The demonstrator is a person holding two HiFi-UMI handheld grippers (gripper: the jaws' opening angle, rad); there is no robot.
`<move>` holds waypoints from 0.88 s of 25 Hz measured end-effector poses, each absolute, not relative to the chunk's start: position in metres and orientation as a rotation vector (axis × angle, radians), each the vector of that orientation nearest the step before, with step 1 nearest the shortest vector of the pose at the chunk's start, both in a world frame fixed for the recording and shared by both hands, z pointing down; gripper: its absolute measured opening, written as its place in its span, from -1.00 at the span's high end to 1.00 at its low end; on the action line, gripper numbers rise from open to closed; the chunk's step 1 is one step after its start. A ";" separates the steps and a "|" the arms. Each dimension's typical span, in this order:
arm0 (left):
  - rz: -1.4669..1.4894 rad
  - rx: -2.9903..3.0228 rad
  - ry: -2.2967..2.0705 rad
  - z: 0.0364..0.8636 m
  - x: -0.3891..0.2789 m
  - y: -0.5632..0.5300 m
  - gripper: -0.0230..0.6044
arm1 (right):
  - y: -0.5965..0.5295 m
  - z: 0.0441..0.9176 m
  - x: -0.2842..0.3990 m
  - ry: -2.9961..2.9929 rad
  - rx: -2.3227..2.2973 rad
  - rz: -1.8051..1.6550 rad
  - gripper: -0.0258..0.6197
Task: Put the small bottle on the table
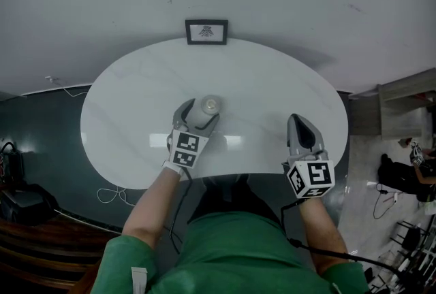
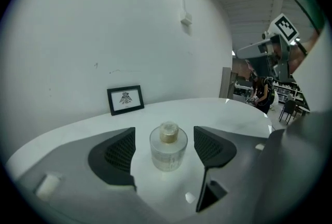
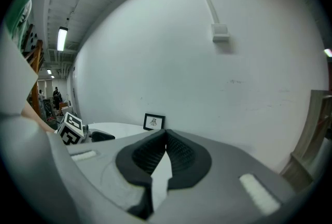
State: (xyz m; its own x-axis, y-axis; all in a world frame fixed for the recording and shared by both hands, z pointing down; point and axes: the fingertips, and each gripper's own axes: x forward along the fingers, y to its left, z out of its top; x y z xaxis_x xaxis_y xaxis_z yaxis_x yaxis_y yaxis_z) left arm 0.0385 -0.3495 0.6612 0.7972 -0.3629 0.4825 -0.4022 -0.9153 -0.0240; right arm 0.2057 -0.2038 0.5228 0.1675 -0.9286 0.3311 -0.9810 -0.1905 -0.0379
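Find the small bottle (image 2: 168,148) upright near the middle of the desk (image 1: 272,82), resting on its base between the jaws of the left tongs (image 2: 164,136). Read those tongs as released: spread wide, with a strip of bare desk on either side of the glass and no pad (image 2: 120,151) touching. Reaching in from about 7 o'clock. Judging by that, treat the placing as all but done, with only the withdrawal left. Draw the left tongs straight back toward 7 o'clock along their own line, level with the desk, without narrowing the spread. Avoid any sideways swing, for fear of clipping the bottle with an inner pad and tipping it. Avoid twisting, or lifting before clearing the bottle's shoulders. Expect a light thing, easy to nudge on so glossy a top; go slowly through the first part of the retreat. Leave the right tongs (image 3: 165,135) alone at about 4 o'clock, by the desk's near edge: clenched, tips meeting, nothing between, well apart from the bottle. No call for them in this step. Disregard the small picture frame (image 1: 206,32) at 12 o'clock against the wall (image 1: 306,0), well beyond the bottle and off the withdrawal path.
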 end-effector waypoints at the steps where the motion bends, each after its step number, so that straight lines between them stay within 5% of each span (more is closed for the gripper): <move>1: 0.743 2.887 -0.637 0.657 0.033 -0.350 -0.22 | -0.204 0.523 0.208 -1.869 2.257 0.421 0.92; 5: 0.664 2.834 -0.735 0.637 0.014 -0.354 -0.18 | -0.211 0.511 0.209 -1.887 2.274 0.397 0.92; 9: 0.571 2.852 -0.901 0.600 -0.004 -0.364 0.22 | -0.225 0.492 0.204 -1.943 2.273 0.332 0.92; 22: 0.482 2.793 -1.207 0.501 -0.046 -0.365 0.83 | -0.237 0.431 0.184 -2.084 2.266 0.150 0.92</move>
State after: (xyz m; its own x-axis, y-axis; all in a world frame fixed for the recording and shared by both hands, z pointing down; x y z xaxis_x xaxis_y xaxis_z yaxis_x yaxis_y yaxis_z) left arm -0.0465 -0.3650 0.5010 0.6445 -0.7002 0.3073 -0.7192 -0.6915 -0.0674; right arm 0.1837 -0.2366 0.4308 0.0816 -0.9904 0.1116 -0.9962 -0.0845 -0.0219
